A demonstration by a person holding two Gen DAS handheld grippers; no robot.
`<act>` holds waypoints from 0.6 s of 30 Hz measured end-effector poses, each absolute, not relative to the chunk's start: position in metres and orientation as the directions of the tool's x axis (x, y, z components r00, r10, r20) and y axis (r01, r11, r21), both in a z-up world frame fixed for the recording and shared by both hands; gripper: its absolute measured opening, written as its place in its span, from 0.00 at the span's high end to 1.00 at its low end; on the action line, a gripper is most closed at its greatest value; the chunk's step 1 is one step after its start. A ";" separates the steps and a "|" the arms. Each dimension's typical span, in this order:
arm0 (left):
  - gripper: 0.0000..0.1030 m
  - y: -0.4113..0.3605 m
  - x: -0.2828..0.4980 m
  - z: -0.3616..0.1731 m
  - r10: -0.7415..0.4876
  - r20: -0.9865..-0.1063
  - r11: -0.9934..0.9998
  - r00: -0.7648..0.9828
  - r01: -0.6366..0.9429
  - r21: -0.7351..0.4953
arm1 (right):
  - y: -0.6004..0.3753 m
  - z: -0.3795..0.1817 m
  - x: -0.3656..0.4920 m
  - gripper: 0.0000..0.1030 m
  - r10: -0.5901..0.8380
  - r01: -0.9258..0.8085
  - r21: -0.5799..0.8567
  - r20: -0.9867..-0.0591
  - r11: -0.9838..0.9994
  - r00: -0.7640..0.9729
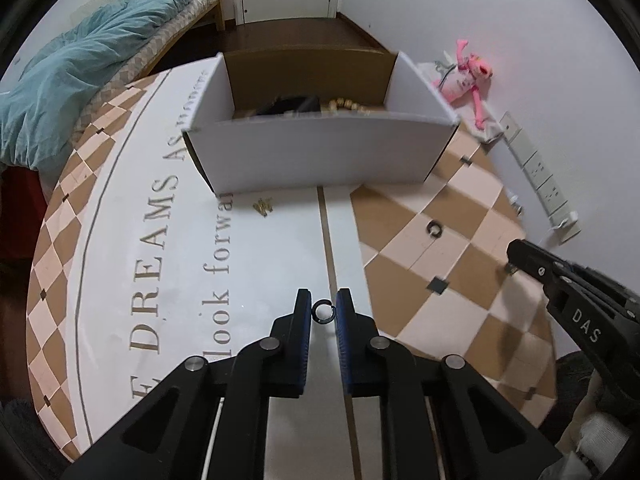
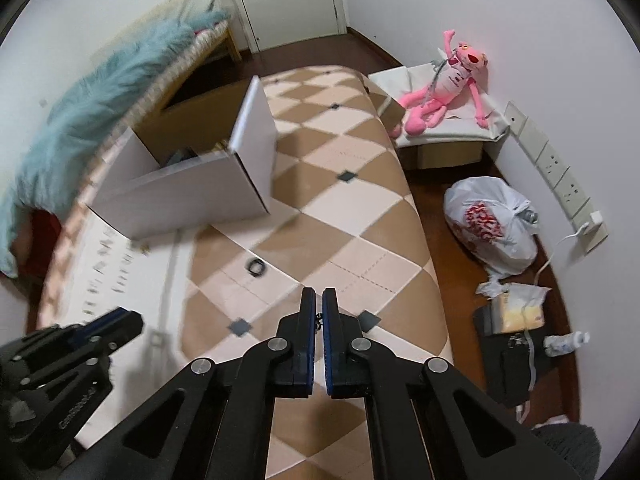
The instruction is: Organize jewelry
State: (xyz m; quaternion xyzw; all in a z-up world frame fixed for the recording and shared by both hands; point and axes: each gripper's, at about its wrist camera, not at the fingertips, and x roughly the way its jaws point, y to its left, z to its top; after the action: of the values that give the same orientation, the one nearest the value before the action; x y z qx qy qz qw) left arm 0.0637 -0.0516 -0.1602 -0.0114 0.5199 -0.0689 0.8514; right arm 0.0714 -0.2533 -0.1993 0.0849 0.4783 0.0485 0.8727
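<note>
Room: white walls, a dark wood floor, a bed with a teal blanket at the left, a pink plush toy by the far wall.
Table: a tan-and-cream checked top with a white lettered panel.
White box: open-topped, standing on the table's far part; inside, wooden beads and a dark item that cannot be made out.
Left gripper: jaws partly open around a small black ring; whether the pads touch it cannot be told.
Right gripper: jaws nearly shut, pinching a tiny dark piece too small to name.
Second black ring: lying loose on a checked square, well apart from both grippers.
Gold piece: small, lying on the white panel just in front of the box.
</note>
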 end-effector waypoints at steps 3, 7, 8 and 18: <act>0.90 -0.046 0.065 -0.141 -0.162 -0.869 0.986 0.469 0.102 -0.128 | -0.258 -0.181 0.069 0.97 0.218 -0.004 0.259 -0.805 0.966 0.551; 0.90 -0.036 0.079 -0.112 -0.207 -0.845 0.978 0.494 0.096 -0.183 | -0.257 -0.150 0.079 0.97 0.298 -0.024 0.346 -0.766 0.938 0.569; 0.90 -0.034 0.084 -0.107 -0.213 -0.839 0.977 0.501 0.096 -0.191 | -0.255 -0.143 0.083 0.97 0.313 -0.034 0.359 -0.758 0.933 0.572; 0.90 -0.006 0.177 -0.068 -0.201 -0.824 0.979 0.530 0.088 -0.183 | -0.211 -0.114 0.183 0.97 0.408 -0.126 0.401 -0.767 0.907 0.495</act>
State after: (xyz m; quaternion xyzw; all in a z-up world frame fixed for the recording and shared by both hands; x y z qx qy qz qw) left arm 0.1771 -0.0063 -0.0681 -0.0594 0.4779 -0.0828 0.8725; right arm 0.1830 -0.2107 -0.1141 0.1477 0.4773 0.1566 0.8520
